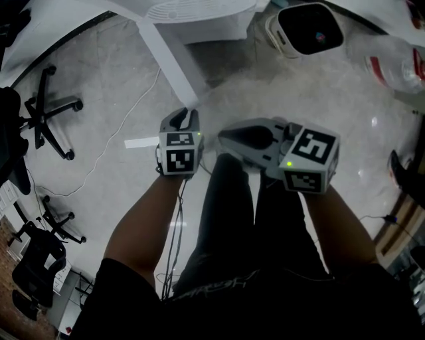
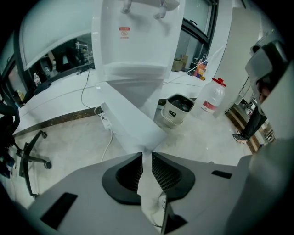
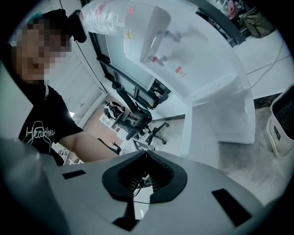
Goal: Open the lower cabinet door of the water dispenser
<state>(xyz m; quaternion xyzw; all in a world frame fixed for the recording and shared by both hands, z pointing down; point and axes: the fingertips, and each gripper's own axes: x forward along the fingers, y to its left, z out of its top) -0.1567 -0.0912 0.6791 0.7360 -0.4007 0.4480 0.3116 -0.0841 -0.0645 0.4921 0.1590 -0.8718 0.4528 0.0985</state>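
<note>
The white water dispenser (image 1: 199,13) stands at the top of the head view. Its lower cabinet door (image 1: 166,60) is swung out toward me as a long white panel. My left gripper (image 1: 188,114) is shut on the door's free edge. In the left gripper view the door (image 2: 131,124) runs from the dispenser (image 2: 135,46) down into the left gripper (image 2: 146,158), and both ribbed pads press on it. My right gripper (image 1: 222,137) hangs just right of the left one, pointing left, apart from the door. In the right gripper view the right gripper (image 3: 146,153) is shut with nothing in it, and the dispenser (image 3: 216,92) rises behind.
A white bin with a dark top (image 1: 305,30) sits right of the dispenser, and a large water bottle (image 1: 395,63) lies farther right. Office chairs (image 1: 50,113) stand at the left. A cable (image 1: 113,143) trails over the pale floor. My legs are below the grippers.
</note>
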